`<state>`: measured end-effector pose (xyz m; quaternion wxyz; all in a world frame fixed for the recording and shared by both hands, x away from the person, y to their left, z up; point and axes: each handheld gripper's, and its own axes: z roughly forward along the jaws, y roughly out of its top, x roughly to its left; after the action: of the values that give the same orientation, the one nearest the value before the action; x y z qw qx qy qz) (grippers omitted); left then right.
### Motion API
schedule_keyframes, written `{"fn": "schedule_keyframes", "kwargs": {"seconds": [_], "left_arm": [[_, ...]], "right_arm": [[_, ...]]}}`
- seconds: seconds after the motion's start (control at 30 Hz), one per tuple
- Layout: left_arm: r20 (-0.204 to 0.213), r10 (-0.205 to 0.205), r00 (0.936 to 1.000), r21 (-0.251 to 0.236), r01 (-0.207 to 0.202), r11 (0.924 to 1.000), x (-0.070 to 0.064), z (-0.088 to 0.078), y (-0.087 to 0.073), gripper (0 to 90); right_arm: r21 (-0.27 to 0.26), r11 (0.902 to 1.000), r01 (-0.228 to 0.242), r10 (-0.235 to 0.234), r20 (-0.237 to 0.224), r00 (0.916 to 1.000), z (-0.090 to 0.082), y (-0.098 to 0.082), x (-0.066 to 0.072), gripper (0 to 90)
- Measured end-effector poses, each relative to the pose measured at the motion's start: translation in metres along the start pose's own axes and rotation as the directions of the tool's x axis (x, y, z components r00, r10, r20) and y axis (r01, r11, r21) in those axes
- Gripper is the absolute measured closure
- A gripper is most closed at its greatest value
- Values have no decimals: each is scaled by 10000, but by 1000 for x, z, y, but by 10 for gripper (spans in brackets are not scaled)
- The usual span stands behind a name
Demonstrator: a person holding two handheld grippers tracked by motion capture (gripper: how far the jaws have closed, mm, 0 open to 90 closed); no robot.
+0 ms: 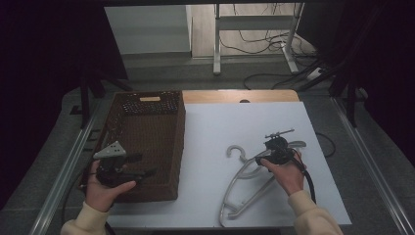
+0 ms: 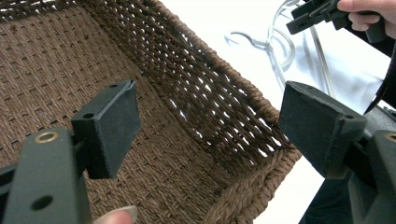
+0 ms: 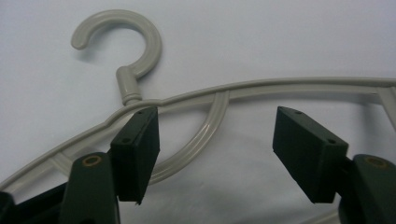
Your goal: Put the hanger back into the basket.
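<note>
white sheet (image 1: pixel 215 147) covers most of the wooden table (image 1: pixel 210 96), and dark floor with loose cables lies beyond the table's far edge. on the sheet lies a pale grey plastic clothes hanger (image 1: pixel 244 183), flat, its hook (image 3: pixel 122 35) curling toward the brown woven rectangular basket (image 1: pixel 147 142) that stands on the sheet's left side, well apart from the hanger.

right gripper (image 1: pixel 263 159) hangs low over the hanger just behind the neck of the hook, held in the person's right hand (image 1: pixel 286 175). in the right gripper view its jaws stand apart, unclenched, with the hanger's top bar and the curved inner brace crossing the gap between them; one pad (image 3: pixel 140 151) sits right at the bar near the hook's neck, the other pad is clear of the plastic. nothing is pinched.

left gripper (image 1: pixel 144 165), held in the left hand (image 1: pixel 103 188), hovers over the near end of the basket. in the left gripper view its jaws are spread wide and released, with the basket's woven floor and side wall (image 2: pixel 219 98) showing between them and nothing held. from there the hanger lies beyond the basket's wall, on the sheet.
</note>
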<state>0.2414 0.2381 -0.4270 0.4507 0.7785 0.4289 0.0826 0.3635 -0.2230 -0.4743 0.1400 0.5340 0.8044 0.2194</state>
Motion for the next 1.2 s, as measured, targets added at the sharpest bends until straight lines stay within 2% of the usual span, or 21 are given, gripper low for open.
{"fn": "schedule_keyframes", "kwargs": {"seconds": [0.17, 0.3, 0.53, 0.63, 0.77, 0.87, 1.0, 1.2], "left_arm": [[21, 28, 10000, -4, -28, 10000, -1, 0, 0, 203], [23, 57, 10000, -23, -57, 10000, -1, 0, 0, 203], [19, 69, 10000, -84, -69, 9999, 0, -2, 1, 203], [29, 96, 9999, -92, -96, 9999, -1, -2, 1, 203], [21, 102, 9999, -99, -102, 9999, -1, -2, 1, 203], [22, 97, 10000, -109, -96, 9999, 0, -3, 1, 203], [15, 94, 10000, -131, -94, 9999, 0, -4, 1, 203], [23, 108, 9999, -129, -108, 9999, 0, -4, 1, 203]], "right_arm": [[320, 9995, -9, 5, 140, 9999, 7, 2, 3, 385], [614, 9981, -63, 44, 317, 9995, 14, 3, 7, 466], [876, 9960, -197, 141, 641, 9978, 22, 3, 9, 492], [1005, 9947, -197, 110, 868, 9962, 23, 5, 11, 559], [1112, 9936, -214, 113, 911, 9958, 24, 8, 14, 652], [1153, 9931, -215, 99, 1007, 9949, 24, 9, 16, 680], [1179, 9907, -681, 571, 941, 9939, 25, 10, 15, 680], [1406, 9868, -800, 640, 1145, 9914, 25, 11, 14, 603]]}}
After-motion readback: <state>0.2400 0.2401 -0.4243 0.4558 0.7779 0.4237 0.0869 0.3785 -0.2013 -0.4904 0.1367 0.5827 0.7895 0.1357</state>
